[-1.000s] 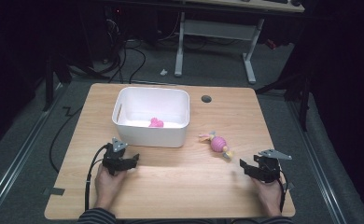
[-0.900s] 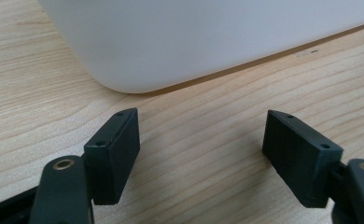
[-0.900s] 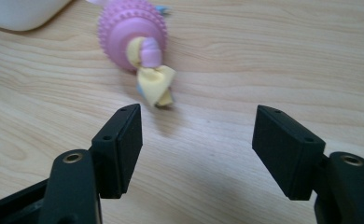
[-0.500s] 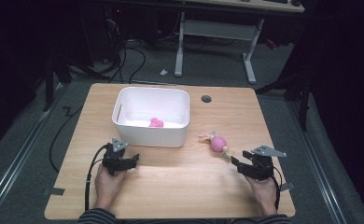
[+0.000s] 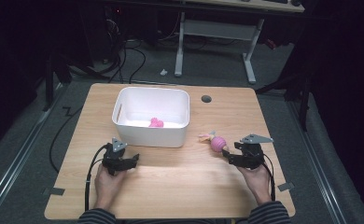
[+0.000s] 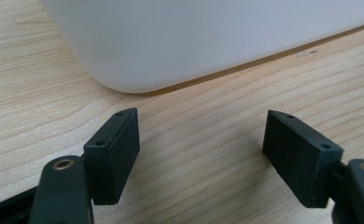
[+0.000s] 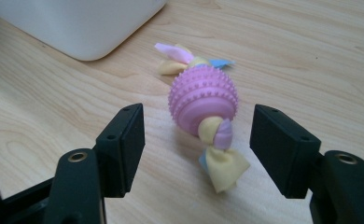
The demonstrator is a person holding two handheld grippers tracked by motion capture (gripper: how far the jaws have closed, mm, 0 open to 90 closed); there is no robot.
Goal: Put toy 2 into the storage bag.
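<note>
Pink spiked ball toy (image 7: 203, 100) could roll off across the counter (image 5: 171, 186) if the right hand-held gripper (image 7: 196, 151), spread around it untouching, nudges it

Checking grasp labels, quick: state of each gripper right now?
Left gripper: open, nothing between its jaws, near the white bin.
Right gripper: open, not gripping; pink spiky ball toy lies just ahead.

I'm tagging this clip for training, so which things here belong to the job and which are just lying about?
In the job:
- pink spiky ball toy with cloth knots, lying just ahead of the right gripper, whose jaws stand apart
- white bin, a pink toy already inside

Lying about:
- left gripper, open over bare table
- desk frame behind
</note>
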